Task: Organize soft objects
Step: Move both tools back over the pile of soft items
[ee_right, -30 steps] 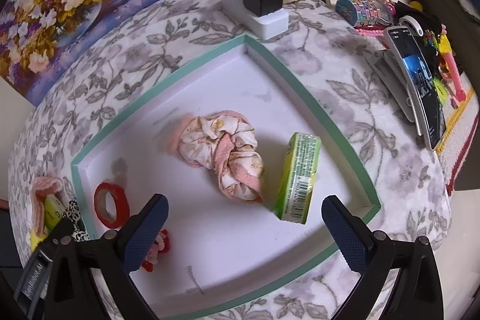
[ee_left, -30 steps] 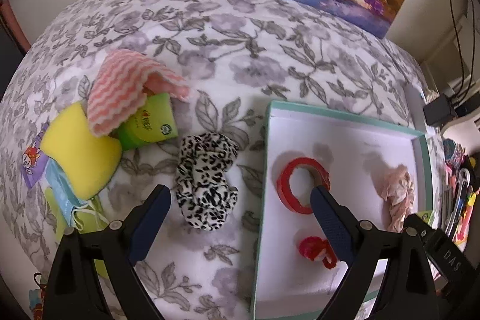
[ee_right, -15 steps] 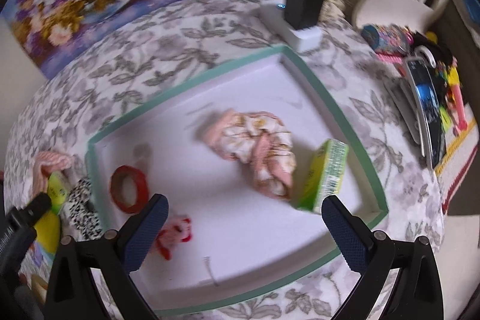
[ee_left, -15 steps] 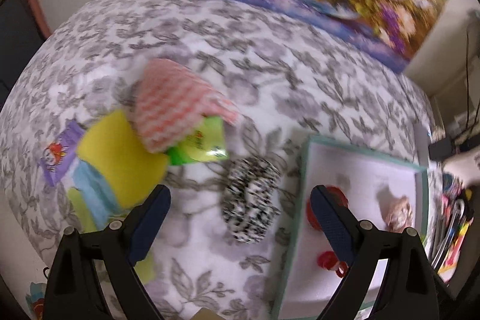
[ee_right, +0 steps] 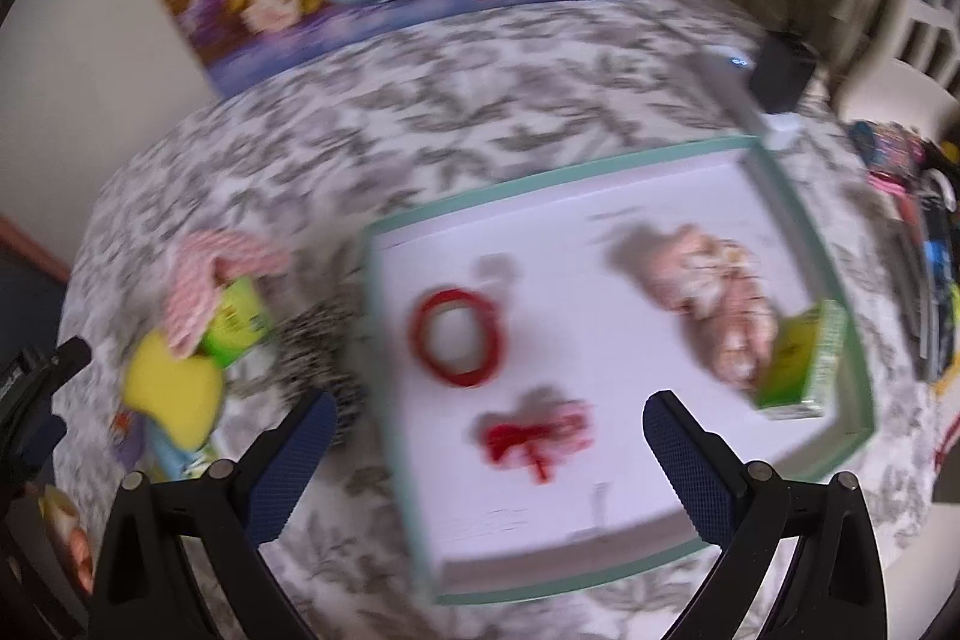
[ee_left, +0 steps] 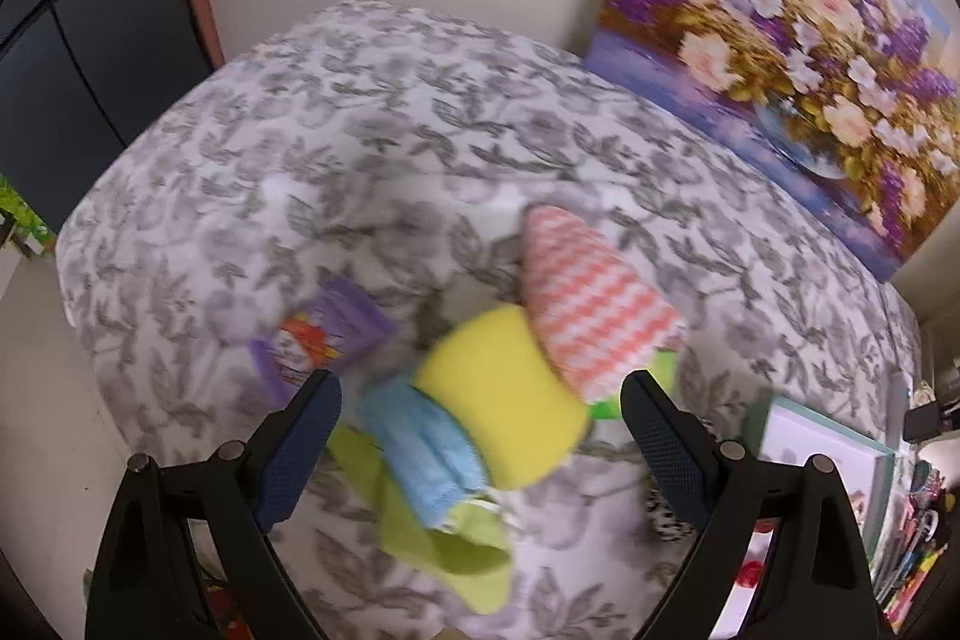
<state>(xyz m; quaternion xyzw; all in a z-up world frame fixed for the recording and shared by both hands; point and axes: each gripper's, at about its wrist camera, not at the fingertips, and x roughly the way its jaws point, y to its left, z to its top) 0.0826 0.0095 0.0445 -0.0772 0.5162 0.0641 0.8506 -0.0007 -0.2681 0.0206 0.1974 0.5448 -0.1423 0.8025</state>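
My left gripper point(ee_left: 480, 436) is open and empty above a pile on the floral cloth: a yellow sponge point(ee_left: 501, 394), a pink zigzag cloth point(ee_left: 591, 304), a blue face mask point(ee_left: 423, 454) and a green cloth point(ee_left: 456, 550). My right gripper point(ee_right: 489, 454) is open and empty above the white tray point(ee_right: 798, 202). The tray holds a red tape ring point(ee_right: 459, 340), a red and pink hair tie point(ee_right: 537, 433), a pink scrunchie point(ee_right: 714, 304) and a green pack point(ee_right: 801, 364). A leopard scrunchie point(ee_right: 318, 352) lies just left of the tray.
A purple packet point(ee_left: 318, 340) lies left of the pile. A green pack point(ee_right: 237, 322) sits under the pink cloth. A flower painting point(ee_left: 786, 40) leans at the back. A power adapter point(ee_right: 780, 70) and clutter point(ee_right: 918, 220) stand to the right.
Both grippers have swung left. The left one moved from over the leopard scrunchie to over the sponge pile. The right one now looks at the tray's left half. Nothing was grasped.
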